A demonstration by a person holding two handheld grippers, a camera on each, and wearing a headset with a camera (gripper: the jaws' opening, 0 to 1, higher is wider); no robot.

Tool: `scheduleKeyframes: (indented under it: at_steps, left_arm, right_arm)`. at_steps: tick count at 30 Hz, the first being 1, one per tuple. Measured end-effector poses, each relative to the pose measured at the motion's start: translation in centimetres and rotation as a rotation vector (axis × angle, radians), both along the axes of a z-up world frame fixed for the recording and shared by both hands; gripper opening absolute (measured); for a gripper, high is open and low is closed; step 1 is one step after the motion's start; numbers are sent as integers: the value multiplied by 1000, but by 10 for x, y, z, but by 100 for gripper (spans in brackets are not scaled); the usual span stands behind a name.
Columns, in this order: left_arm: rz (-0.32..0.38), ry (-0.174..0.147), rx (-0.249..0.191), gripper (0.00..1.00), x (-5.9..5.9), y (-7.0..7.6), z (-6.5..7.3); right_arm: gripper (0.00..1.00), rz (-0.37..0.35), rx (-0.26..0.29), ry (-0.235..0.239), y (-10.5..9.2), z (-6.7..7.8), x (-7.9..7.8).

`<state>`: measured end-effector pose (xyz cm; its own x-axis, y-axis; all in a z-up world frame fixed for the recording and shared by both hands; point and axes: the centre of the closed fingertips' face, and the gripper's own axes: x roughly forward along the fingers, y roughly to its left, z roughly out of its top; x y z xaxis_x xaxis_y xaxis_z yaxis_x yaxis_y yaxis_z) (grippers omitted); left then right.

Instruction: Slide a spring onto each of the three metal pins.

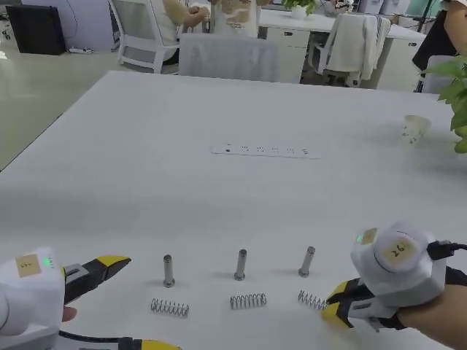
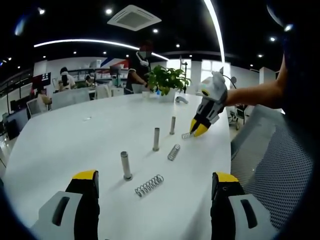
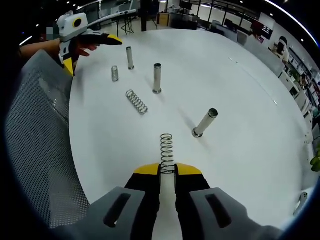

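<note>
Right gripper (image 3: 167, 169) jaws nearly closed, seemingly pinching the near end of the rightmost spring (image 3: 166, 149), which lies flat on the desk (image 3: 240, 100). Left gripper (image 2: 155, 176) jaws wide open, holding nothing.

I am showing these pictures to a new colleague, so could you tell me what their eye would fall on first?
Three metal pins stand upright in a row near the front edge of the white table, each with a spring lying in front of it. The right gripper is closed on one end of the right-hand spring, while the left gripper hangs open at the left end of the row.
</note>
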<state>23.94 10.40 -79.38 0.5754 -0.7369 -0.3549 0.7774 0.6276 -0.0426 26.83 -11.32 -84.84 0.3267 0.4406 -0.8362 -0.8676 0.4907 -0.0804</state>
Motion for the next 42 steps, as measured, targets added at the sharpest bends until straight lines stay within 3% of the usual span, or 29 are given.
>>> scheduleKeyframes:
  at_steps: [19, 28, 42]
  left_arm:
    - [-22, -5, -2, 88, -3, -6, 3]
    - [-34, 3, -6, 79, -6, -5, 2]
    - [-129, 6, -3, 67, -17, -26, 2]
  right_arm:
    - [8, 21, 48, -12, 20, 23, -7]
    - [8, 63, 56, -9, 34, 29, -13]
    - [8, 166, 53, -3, 59, 36, -27]
